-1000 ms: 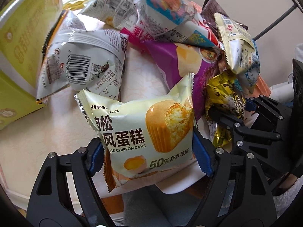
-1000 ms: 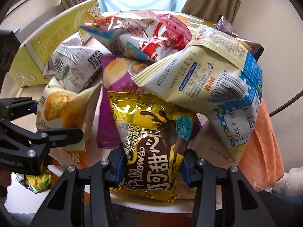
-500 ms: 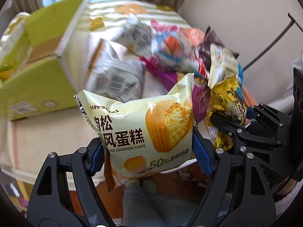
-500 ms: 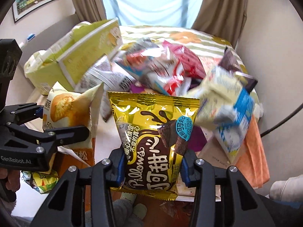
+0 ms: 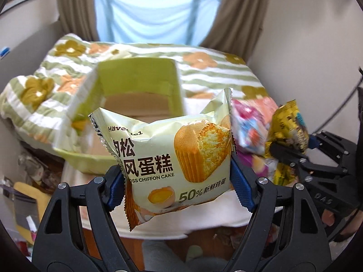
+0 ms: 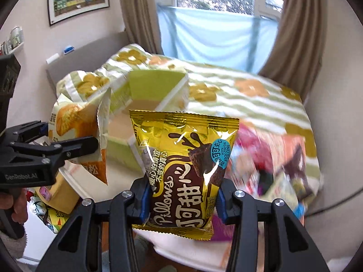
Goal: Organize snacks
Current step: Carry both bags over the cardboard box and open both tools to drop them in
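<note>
Floral quilt [image 5: 204, 68] | left fingers [image 5: 241, 188] clamp glossy cake packet [image 5: 172, 154] | right fingers [image 6: 221, 206] clamp foil bag [image 6: 181, 170]

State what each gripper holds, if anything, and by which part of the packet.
The left gripper grips the chiffon cake packet across its lower side edges. The right gripper grips the gold Pillows packet across its lower sides.

Glossy gold foil on the Pillows cocoa snack pack [image 6: 183, 170], smooth satin plastic film on the chiffon cake packet [image 5: 172, 154], matt green cardboard for the open box [image 5: 136, 95], soft fleecy cloth on the flowered blanket [image 6: 245, 95], matt black plastic on both gripper frames.
</note>
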Action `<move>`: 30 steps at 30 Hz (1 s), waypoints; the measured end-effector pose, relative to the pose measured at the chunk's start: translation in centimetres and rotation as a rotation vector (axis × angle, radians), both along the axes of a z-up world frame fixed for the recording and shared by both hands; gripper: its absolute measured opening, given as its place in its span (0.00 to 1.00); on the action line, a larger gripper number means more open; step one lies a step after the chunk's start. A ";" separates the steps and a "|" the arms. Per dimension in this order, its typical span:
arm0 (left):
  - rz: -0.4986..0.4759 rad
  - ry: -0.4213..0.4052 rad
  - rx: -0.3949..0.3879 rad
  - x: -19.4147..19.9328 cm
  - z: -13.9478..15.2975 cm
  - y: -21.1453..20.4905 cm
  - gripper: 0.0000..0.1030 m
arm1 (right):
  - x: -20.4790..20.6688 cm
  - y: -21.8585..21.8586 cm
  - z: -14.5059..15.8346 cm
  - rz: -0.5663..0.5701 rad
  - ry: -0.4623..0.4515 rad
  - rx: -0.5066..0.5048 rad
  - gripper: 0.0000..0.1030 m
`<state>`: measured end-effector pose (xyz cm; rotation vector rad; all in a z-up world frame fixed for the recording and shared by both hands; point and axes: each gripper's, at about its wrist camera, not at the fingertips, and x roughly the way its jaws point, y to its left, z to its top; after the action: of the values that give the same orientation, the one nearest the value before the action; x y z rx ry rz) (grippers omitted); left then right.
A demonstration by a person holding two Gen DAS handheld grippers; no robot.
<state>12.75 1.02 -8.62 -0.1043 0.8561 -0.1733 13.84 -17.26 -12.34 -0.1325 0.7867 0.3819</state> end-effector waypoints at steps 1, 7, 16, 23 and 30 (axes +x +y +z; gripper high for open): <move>0.008 -0.002 -0.003 0.5 0.2 1.1 0.74 | -0.2 0.7 0.5 0.005 -0.009 0.001 0.41; 0.030 0.034 0.010 6.1 -0.3 7.8 0.74 | 3.2 6.4 2.2 0.019 -0.026 0.011 0.41; -0.081 0.196 0.044 14.9 -5.1 12.8 0.74 | 8.9 13.0 1.4 -0.066 0.082 0.035 0.41; -0.185 0.284 0.109 17.4 -8.7 11.2 0.74 | 11.3 14.8 -0.1 -0.156 0.165 0.022 0.41; -0.233 0.316 0.180 18.2 -10.7 10.4 0.75 | 12.3 15.4 -1.2 -0.200 0.211 0.007 0.41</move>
<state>30.91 11.44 -19.29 0.1414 1.1949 -0.3023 26.11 -1.89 -13.51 -0.0061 0.9979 0.2106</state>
